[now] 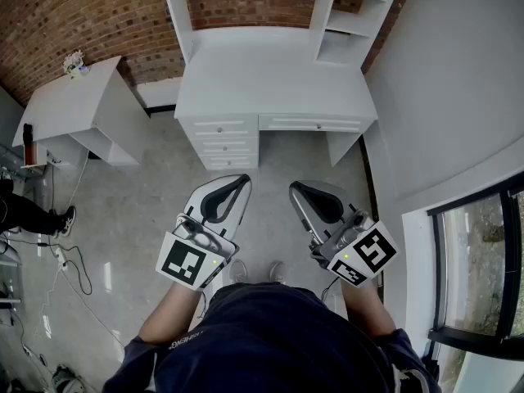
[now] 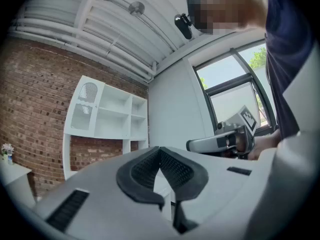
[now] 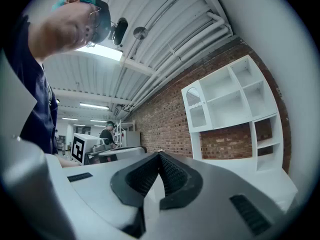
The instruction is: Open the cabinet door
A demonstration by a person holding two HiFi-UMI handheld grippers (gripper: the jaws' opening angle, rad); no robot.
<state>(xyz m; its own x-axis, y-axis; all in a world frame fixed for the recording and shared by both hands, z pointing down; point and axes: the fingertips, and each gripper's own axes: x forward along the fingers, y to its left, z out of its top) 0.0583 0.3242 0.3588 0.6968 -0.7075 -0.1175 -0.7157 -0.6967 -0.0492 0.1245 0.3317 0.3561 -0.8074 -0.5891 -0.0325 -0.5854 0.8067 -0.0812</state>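
Observation:
A white desk (image 1: 270, 76) with a shelf hutch stands against the brick wall, well ahead of both grippers. The hutch's cabinet door (image 2: 85, 106), white-framed with a pane, is closed at the upper left of the shelves; it also shows in the right gripper view (image 3: 195, 109). My left gripper (image 1: 239, 182) is held level in front of the person's body, its dark pads meeting at the tip (image 2: 160, 149), empty. Beside it, my right gripper (image 1: 295, 188) is also shut with nothing between its pads (image 3: 160, 154). Both are far from the desk.
Drawers (image 1: 223, 142) sit under the desk's left half. A white side table (image 1: 78, 105) with a small plant (image 1: 75, 61) stands to the left. Cables (image 1: 70, 264) trail on the floor at left. A white wall and window (image 1: 483, 260) close the right side.

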